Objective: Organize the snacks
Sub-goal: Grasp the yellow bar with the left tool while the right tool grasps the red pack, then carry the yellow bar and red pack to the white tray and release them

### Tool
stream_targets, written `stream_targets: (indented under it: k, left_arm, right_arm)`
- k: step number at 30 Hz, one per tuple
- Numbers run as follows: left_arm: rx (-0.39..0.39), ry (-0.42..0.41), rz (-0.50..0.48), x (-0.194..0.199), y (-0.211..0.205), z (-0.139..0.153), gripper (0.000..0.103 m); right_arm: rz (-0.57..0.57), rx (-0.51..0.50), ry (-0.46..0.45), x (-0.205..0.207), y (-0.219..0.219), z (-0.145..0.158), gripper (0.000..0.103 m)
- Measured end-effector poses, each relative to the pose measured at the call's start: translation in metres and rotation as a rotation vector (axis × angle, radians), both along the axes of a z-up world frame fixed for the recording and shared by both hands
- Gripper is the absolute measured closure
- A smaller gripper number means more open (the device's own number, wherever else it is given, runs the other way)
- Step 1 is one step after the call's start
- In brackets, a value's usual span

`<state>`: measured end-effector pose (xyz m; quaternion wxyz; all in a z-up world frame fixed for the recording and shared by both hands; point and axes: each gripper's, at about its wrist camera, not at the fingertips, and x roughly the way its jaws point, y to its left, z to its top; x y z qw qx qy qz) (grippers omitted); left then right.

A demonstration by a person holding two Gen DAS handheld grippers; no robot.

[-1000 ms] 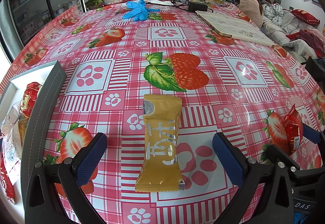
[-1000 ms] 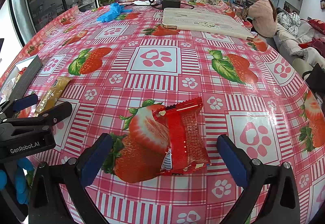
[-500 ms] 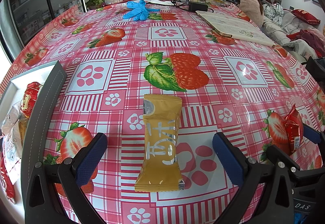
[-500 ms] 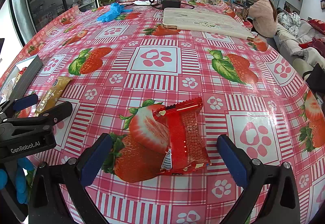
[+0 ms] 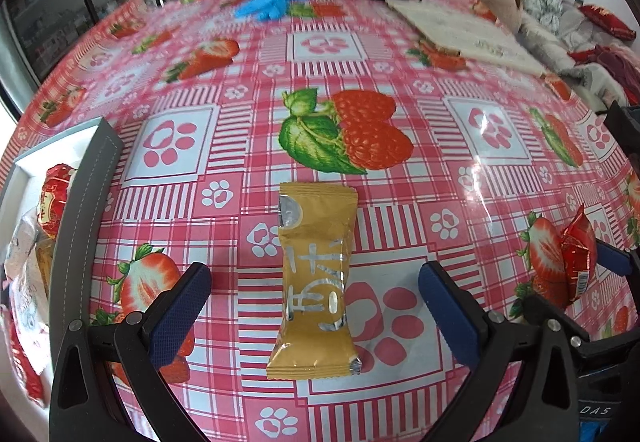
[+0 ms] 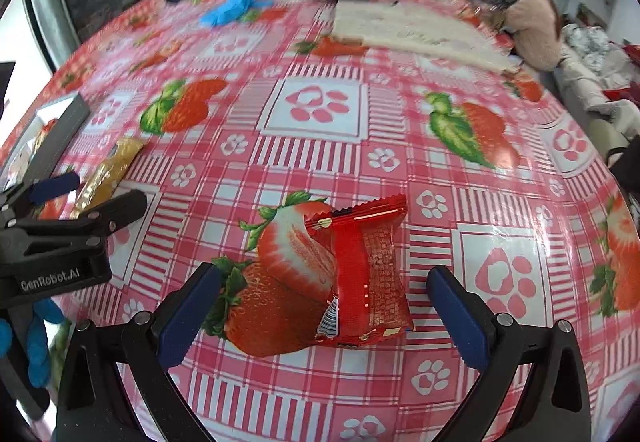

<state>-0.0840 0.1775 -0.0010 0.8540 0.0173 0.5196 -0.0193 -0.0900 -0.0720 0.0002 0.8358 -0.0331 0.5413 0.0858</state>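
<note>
Strawberry-print tablecloth [image 5: 248,53] now looks blurred far away in both views, so both grippers begin to move after half a second of stillness. Left gripper [image 5: 316,302] stays spread wide around the yellow snack [image 5: 316,282], not touching it; the grey tray [image 5: 86,201] waits at its left. Right gripper [image 6: 324,306] is equally spread around the red snack [image 6: 368,274], so I judge both grasps are coming.

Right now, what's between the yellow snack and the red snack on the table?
Only bare tablecloth and one finger of the left gripper, as the right wrist view shows. The yellow snack lies within those open jaws; the red snack lies apart.
</note>
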Motion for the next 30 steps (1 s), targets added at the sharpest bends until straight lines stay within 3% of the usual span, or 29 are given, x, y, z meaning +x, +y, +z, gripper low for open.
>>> stream_targets:
  k: [2,4,6,7,9,12,20,26,28,30]
  left_arm:
    - [-0.006,0.031,-0.018,0.003,-0.002,0.001,0.006]
    - [-0.004,0.029,-0.052,0.001,-0.007,0.004,0.017]
    - [-0.002,0.018,-0.101,-0.005,-0.015,0.008,0.039]
    - [0.002,0.016,-0.116,-0.006,-0.019,0.008,0.045]
    - [0.005,0.015,-0.150,-0.009,-0.027,0.010,0.074]
    - [0.020,0.018,-0.168,-0.013,-0.032,0.012,0.079]
    - [-0.058,-0.008,-0.155,-0.042,-0.003,0.031,0.079]
    - [-0.057,-0.042,-0.140,-0.060,0.017,0.052,0.079]
    - [-0.063,-0.056,-0.136,-0.065,0.021,0.059,0.079]
    - [-0.067,-0.065,-0.134,-0.070,0.025,0.064,0.079]
  right_arm:
    - [0.012,-0.011,0.042,0.005,0.001,0.000,0.000]
    - [0.015,-0.012,0.057,0.006,0.001,0.001,0.007]
    - [0.020,-0.013,0.062,0.006,0.002,0.004,0.017]
    - [0.023,-0.012,0.062,0.005,0.003,0.005,0.026]
    - [0.028,-0.010,0.059,0.005,0.004,0.008,0.042]
    - [0.016,0.004,0.056,0.004,0.001,0.011,0.071]
    - [0.002,0.122,0.088,-0.015,-0.005,0.018,0.071]
    - [0.012,0.184,0.093,-0.018,0.005,0.029,0.074]
    - [0.028,0.173,0.087,-0.018,0.012,0.032,0.074]
    - [0.054,0.100,0.095,-0.016,0.024,0.028,0.074]
